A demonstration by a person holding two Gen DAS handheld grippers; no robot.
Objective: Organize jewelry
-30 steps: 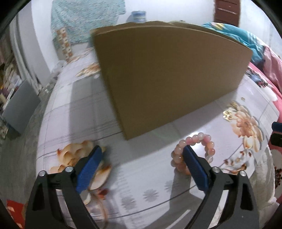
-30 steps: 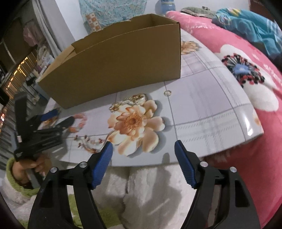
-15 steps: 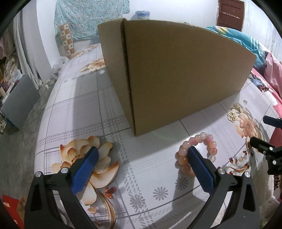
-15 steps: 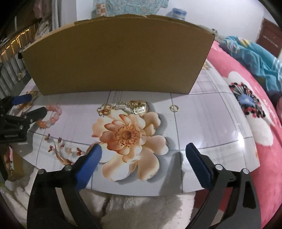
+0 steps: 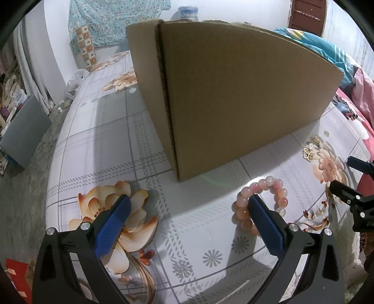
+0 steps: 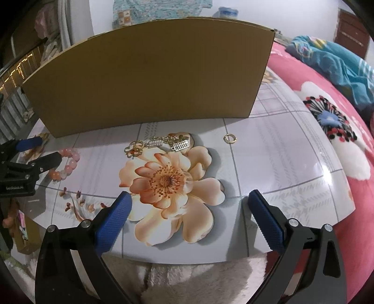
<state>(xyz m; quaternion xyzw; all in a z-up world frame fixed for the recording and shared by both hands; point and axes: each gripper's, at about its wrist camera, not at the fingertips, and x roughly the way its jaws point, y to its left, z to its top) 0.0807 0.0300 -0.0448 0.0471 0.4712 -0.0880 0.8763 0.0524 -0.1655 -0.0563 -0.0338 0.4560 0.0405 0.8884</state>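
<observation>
While both sets of jaws stood wide apart and empty, the left gripper (image 5: 187,205) hovered over the counter (image 5: 98,140), its right finger crossing a pink bead bracelet (image 5: 259,201). At the right gripper's (image 6: 188,202) twelve o'clock lay gold charms (image 6: 161,142), a ring (image 6: 230,138) at one o'clock, the cardboard box (image 6: 149,79) behind.

"GenRoboAI" marks the left hand-held gripper (image 6: 35,152).

A glossy tabletop (image 6: 275,163) with a grey plaid pattern carries printed peach flowers (image 6: 173,184). Beyond its right edge lies a pink floral bedspread (image 6: 346,131) with a crumpled blue blanket (image 6: 332,60) on top (partly cut off by the frame). A patterned teal cloth (image 5: 112,21) hangs on the white wall behind.
</observation>
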